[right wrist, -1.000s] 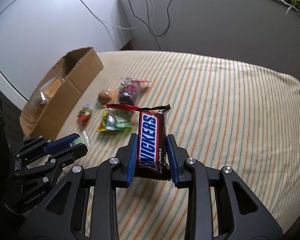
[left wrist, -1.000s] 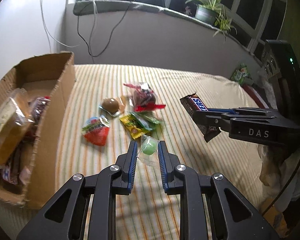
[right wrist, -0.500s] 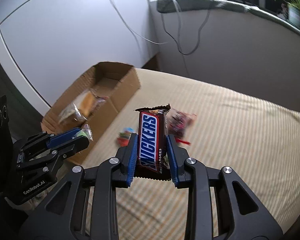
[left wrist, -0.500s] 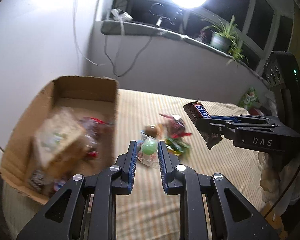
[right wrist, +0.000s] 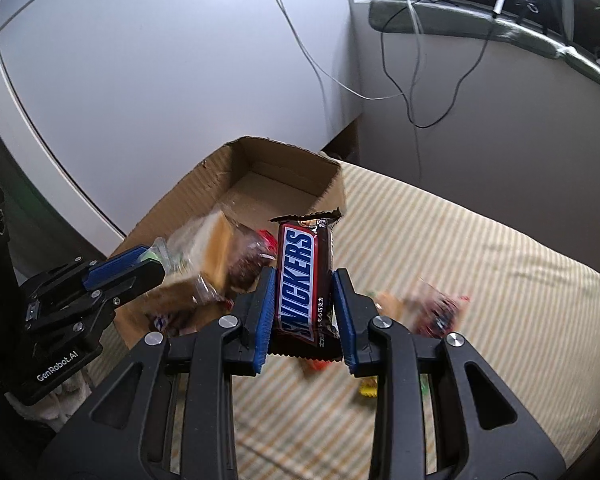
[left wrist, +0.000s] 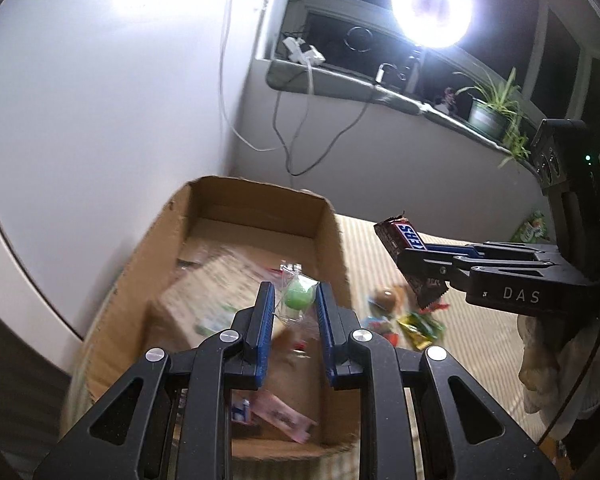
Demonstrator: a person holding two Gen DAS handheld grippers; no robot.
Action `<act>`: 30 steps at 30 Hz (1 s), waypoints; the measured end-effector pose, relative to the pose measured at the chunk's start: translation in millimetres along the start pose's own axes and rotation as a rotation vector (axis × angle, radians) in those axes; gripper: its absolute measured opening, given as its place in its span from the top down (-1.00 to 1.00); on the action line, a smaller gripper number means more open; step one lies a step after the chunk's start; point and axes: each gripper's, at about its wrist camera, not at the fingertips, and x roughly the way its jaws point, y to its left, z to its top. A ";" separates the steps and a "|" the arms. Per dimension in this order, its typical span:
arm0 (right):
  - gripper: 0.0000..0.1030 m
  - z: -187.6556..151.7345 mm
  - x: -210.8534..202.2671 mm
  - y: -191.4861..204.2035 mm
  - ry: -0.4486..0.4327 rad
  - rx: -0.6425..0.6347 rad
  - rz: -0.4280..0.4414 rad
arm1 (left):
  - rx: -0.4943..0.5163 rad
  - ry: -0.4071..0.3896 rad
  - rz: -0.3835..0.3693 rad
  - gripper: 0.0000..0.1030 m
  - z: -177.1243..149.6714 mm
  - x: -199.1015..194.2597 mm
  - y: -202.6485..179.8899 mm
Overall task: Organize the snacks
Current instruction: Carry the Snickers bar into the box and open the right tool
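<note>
My left gripper is shut on a green candy in a clear wrapper and hovers over the open cardboard box. The box holds a wrapped bread pack and several other packets, all blurred. My right gripper is shut on a Snickers bar, which stands upright between the blue pads, just right of the box's near corner. In the left wrist view the right gripper and the Snickers bar hang at the right, above the bed. In the right wrist view the left gripper shows at the left.
Several loose snacks lie on the striped bed cover right of the box. A white wall stands close behind the box. A windowsill carries cables, a bright lamp and a potted plant.
Both grippers swung left and rose a little, from above the loose snacks to the box, each keeping its snack. The box now fills the lower middle of both views.
</note>
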 end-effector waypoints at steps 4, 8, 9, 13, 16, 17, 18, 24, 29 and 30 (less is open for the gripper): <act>0.42 10.1 11.8 7.7 0.007 -0.007 0.013 | -0.018 0.001 0.015 0.62 4.6 5.4 10.6; 0.42 20.4 25.3 14.6 0.015 -0.015 0.023 | -0.037 -0.001 0.025 0.62 8.6 9.1 18.5; 0.42 23.8 31.0 17.0 0.021 -0.017 0.028 | -0.038 0.001 0.030 0.62 9.9 11.0 19.5; 0.42 31.5 46.2 22.7 0.034 -0.016 0.034 | -0.042 0.007 0.041 0.62 13.9 16.8 22.6; 0.42 36.0 57.9 24.1 0.045 -0.007 0.043 | -0.043 0.011 0.046 0.62 15.6 19.8 24.0; 0.42 36.8 61.6 24.5 0.051 -0.003 0.047 | -0.043 0.015 0.047 0.62 15.8 20.6 24.2; 0.42 38.0 64.6 24.8 0.054 -0.002 0.049 | -0.046 0.017 0.047 0.62 15.6 21.5 25.0; 0.42 40.0 69.3 24.7 0.050 0.004 0.051 | -0.051 0.017 0.056 0.59 17.4 22.4 26.1; 0.30 41.2 62.1 22.5 0.033 0.008 0.049 | -0.047 0.014 0.065 0.37 17.7 20.3 24.0; 0.06 41.3 60.5 22.8 0.027 0.007 0.045 | -0.049 0.013 0.069 0.33 17.9 19.5 23.9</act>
